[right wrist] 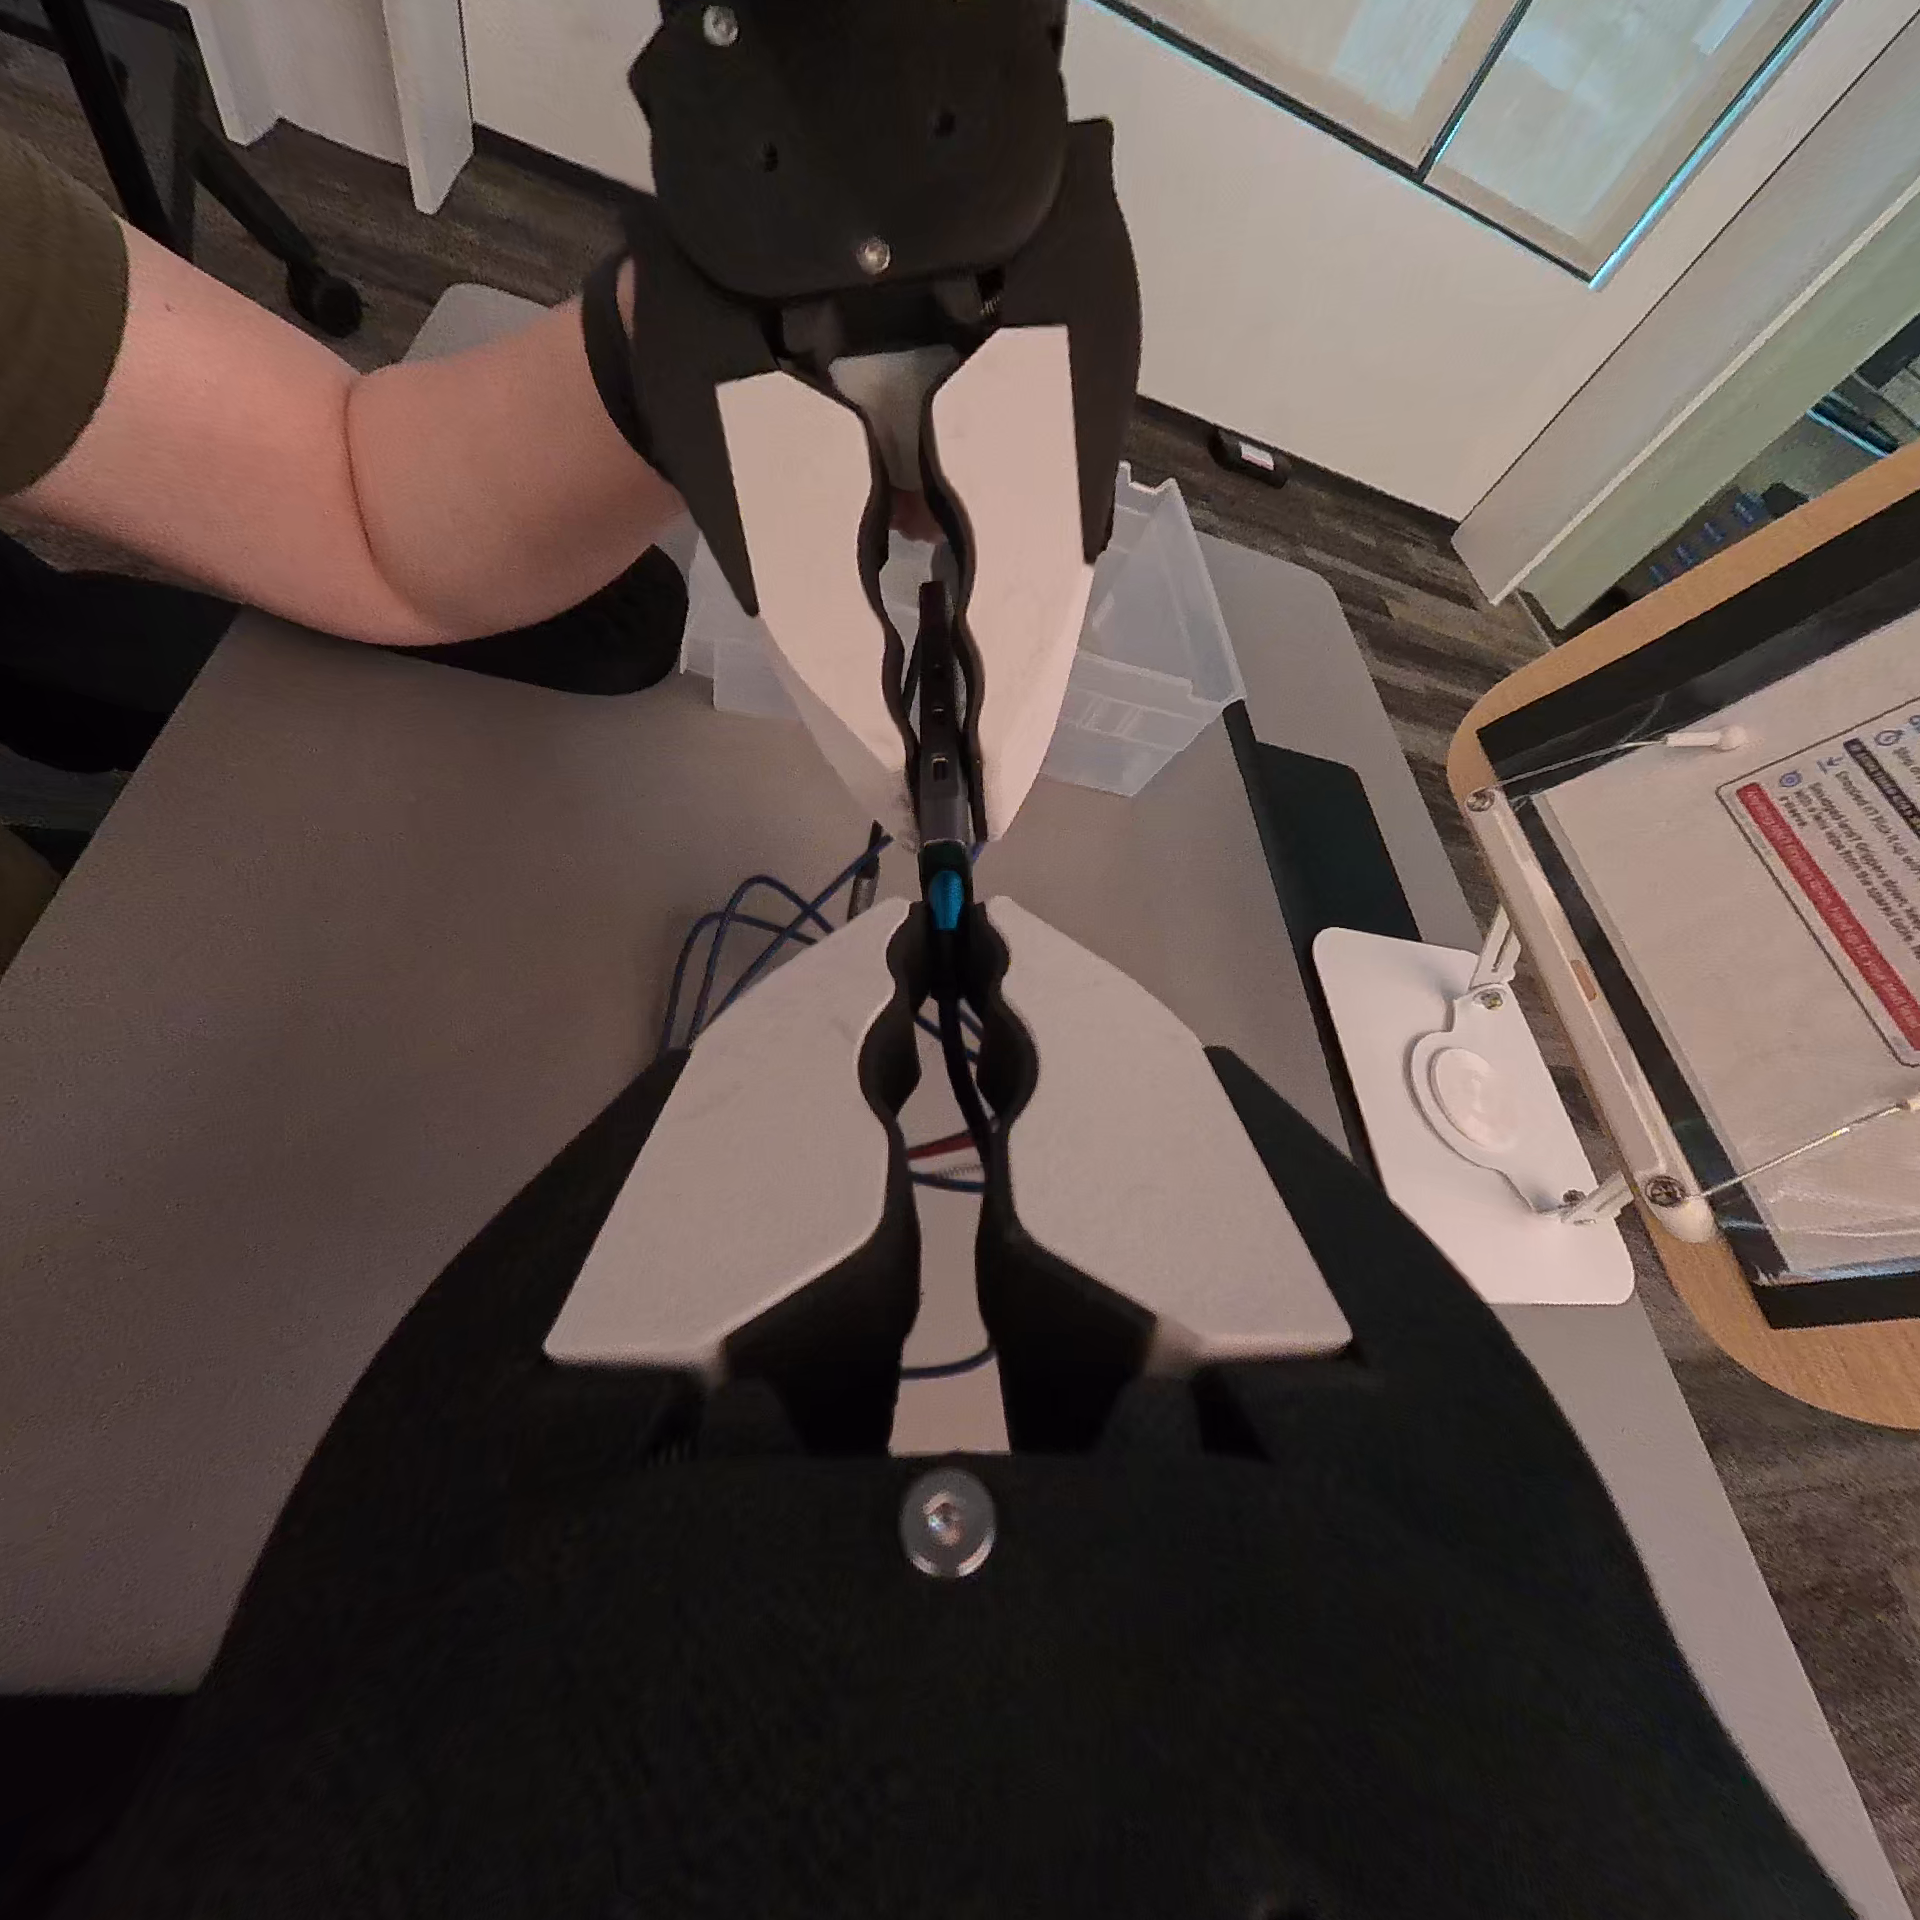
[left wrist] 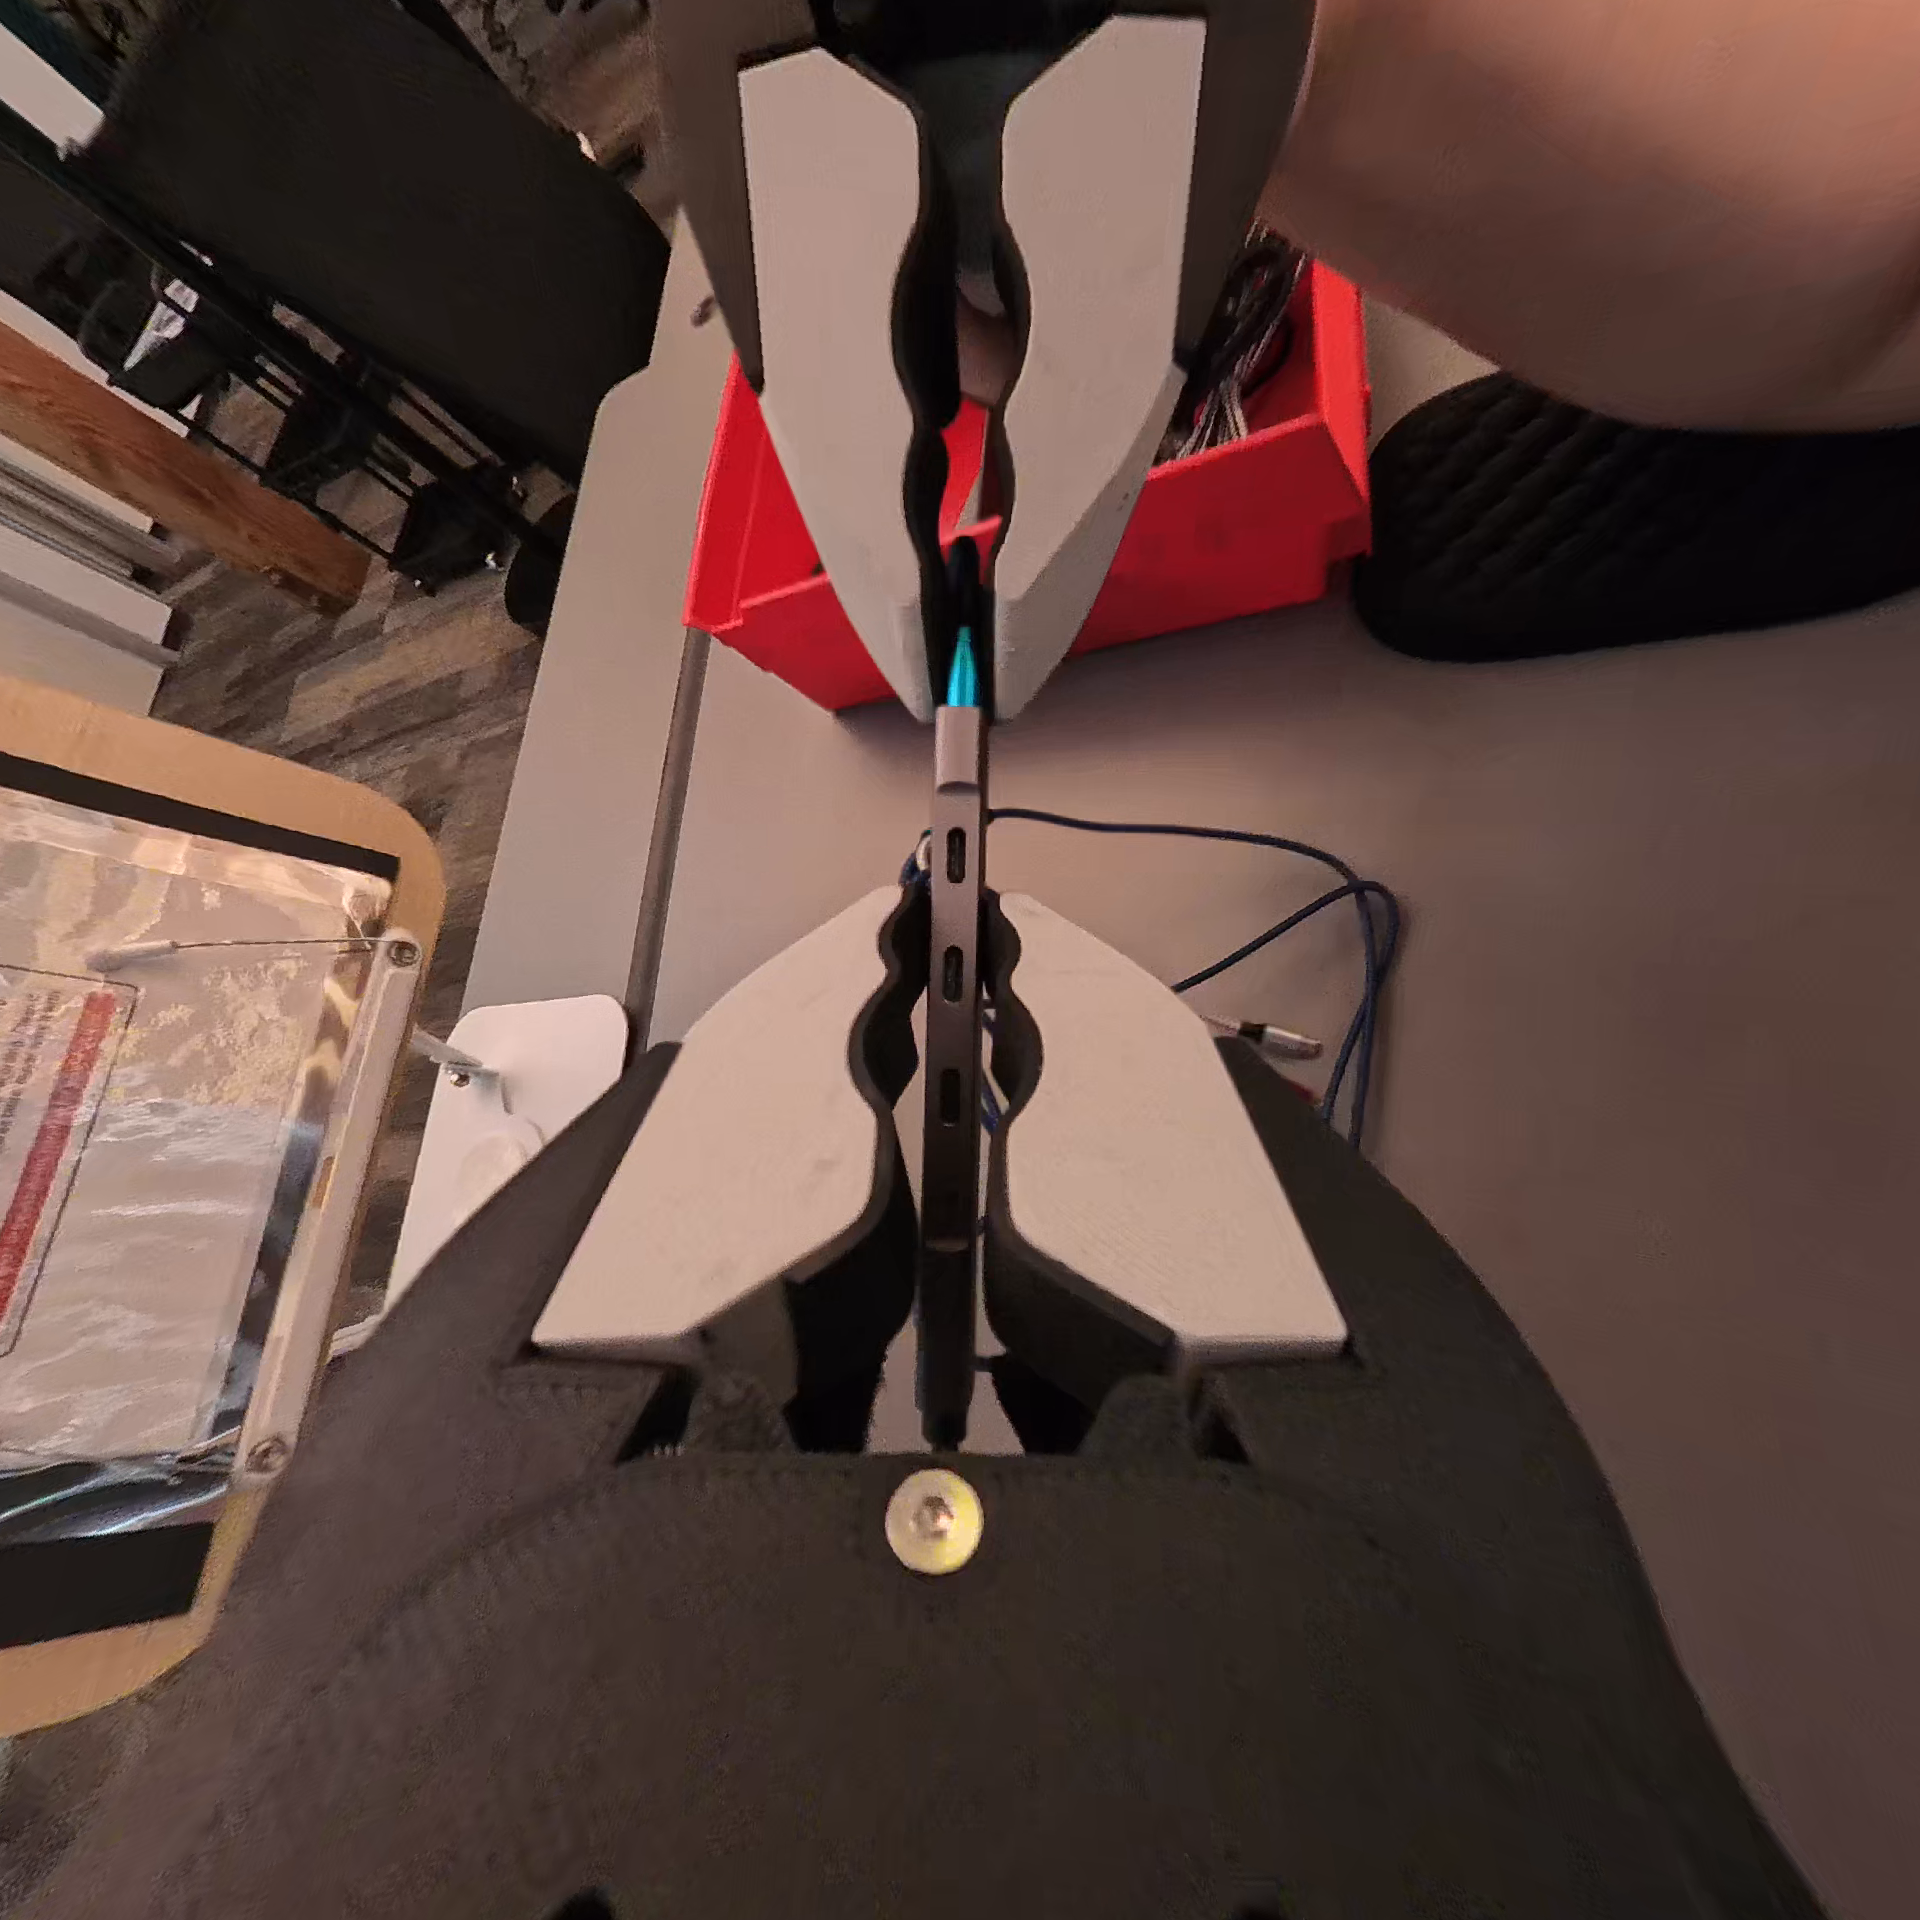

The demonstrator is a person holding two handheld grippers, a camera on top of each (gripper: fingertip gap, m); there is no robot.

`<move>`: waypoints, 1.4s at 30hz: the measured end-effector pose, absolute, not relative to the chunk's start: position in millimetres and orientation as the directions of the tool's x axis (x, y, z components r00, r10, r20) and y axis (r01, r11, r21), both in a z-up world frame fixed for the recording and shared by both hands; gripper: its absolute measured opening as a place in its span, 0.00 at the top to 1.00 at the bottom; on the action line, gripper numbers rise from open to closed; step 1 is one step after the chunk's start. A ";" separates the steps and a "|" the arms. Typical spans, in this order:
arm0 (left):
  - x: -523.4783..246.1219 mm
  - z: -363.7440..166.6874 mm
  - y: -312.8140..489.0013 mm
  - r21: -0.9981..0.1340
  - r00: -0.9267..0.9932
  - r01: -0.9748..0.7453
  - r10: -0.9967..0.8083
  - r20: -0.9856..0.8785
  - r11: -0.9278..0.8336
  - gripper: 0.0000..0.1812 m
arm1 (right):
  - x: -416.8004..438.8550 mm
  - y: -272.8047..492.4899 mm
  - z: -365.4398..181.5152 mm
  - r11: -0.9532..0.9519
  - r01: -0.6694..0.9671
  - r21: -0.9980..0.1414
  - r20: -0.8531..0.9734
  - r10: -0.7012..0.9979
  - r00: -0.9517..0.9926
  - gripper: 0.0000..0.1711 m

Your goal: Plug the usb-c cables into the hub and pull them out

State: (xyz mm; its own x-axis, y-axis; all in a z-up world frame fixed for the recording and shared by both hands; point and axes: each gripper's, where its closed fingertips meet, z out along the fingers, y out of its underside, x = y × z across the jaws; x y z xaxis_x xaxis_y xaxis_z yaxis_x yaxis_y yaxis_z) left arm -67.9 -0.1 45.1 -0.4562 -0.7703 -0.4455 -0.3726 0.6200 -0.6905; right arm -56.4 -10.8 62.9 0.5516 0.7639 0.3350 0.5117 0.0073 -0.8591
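My left gripper [left wrist: 954,899] is shut on a slim dark grey hub [left wrist: 954,997], held edge-on above the grey table with several oval ports facing up. My right gripper [right wrist: 948,909] is shut on a USB-C cable with a blue strain relief [right wrist: 945,902]. Its grey plug [left wrist: 957,750] meets the hub's far tip. The right gripper [left wrist: 961,707] shows opposite in the left wrist view, and the left gripper [right wrist: 940,821] with the hub [right wrist: 938,727] shows in the right wrist view. The black cable [right wrist: 961,1049] runs back between my right fingers.
Loose blue cables [left wrist: 1299,914] lie on the grey table [left wrist: 1558,1039], also under the right gripper [right wrist: 727,935]. A red bin [left wrist: 1226,540] stands behind, a clear bin [right wrist: 1143,675] too. A white stand [right wrist: 1455,1101] and a wooden-edged board [right wrist: 1766,935] sit to the side. A forearm [right wrist: 364,499] rests nearby. Left and right tips are no more than a few centimetres apart.
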 end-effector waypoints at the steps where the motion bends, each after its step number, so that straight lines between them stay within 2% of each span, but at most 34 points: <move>1: -67.9 47.6 -1.2 -0.703 -0.456 -0.364 -0.775 -0.437 0.611 0.95 | -56.4 -11.8 65.0 0.011 0.500 -0.866 0.329 0.766 0.552 0.96; 13: -67.3 75.6 -10.3 -0.821 -0.448 -0.272 -0.821 -0.353 0.502 0.95 | -56.4 -18.1 93.2 0.093 0.340 -0.936 0.280 0.780 0.559 0.96; 23: -68.0 74.2 -6.8 -0.806 -0.440 -0.287 -0.819 -0.369 0.517 0.95 | -55.3 -15.9 91.2 0.085 0.340 -0.936 0.274 0.782 0.559 0.95; 24: -69.7 74.4 14.5 -0.769 -0.352 -0.343 -0.833 -0.426 0.539 0.95 | -43.0 -16.9 98.3 0.092 0.323 -0.942 0.277 0.754 0.595 0.95; 25: -77.5 83.0 55.4 -0.724 -0.174 -0.405 -0.825 -0.538 0.558 0.95 | -22.8 -27.4 117.9 0.127 0.233 -0.964 0.249 0.735 0.631 0.96; 26: -92.6 96.0 79.3 -0.742 -0.081 -0.397 -0.825 -0.559 0.541 0.95 | -0.3 -45.1 140.0 0.172 0.129 -0.977 0.215 0.725 0.654 0.96; 27: -108.0 111.9 78.9 -0.820 -0.104 -0.314 -0.876 -0.471 0.478 0.95 | 17.7 -65.2 154.3 0.214 0.084 -0.973 0.215 0.717 0.663 0.96; 29: -140.1 141.2 58.8 -0.927 -0.266 -0.151 -0.918 -0.295 0.342 0.95 | 43.9 -87.4 165.0 0.250 0.111 -0.962 0.250 0.641 0.726 0.96; 30: -150.8 148.5 62.0 -0.937 -0.259 -0.123 -0.922 -0.289 0.328 0.95 | 50.5 -91.0 164.5 0.235 0.134 -0.963 0.254 0.615 0.746 0.96; 33: -167.9 150.1 83.9 -0.924 -0.153 -0.167 -0.935 -0.319 0.343 0.95 | 45.7 -82.5 157.7 0.174 0.163 -0.971 0.236 0.615 0.752 0.96; 38: -177.1 157.2 77.0 -0.913 -0.112 -0.170 -0.928 -0.357 0.371 0.95 | 18.7 -40.7 142.9 0.089 0.264 -0.960 0.268 0.554 0.788 0.96; 40: -176.5 158.5 68.4 -0.906 -0.125 -0.166 -0.920 -0.371 0.388 0.95 | 23.3 -38.9 160.2 0.140 0.295 -0.945 0.326 0.423 0.845 0.96; 42: -175.1 158.4 63.9 -0.896 -0.127 -0.170 -0.911 -0.392 0.409 0.95 | 30.8 -62.8 199.3 0.310 0.273 -0.911 0.361 0.278 0.890 0.96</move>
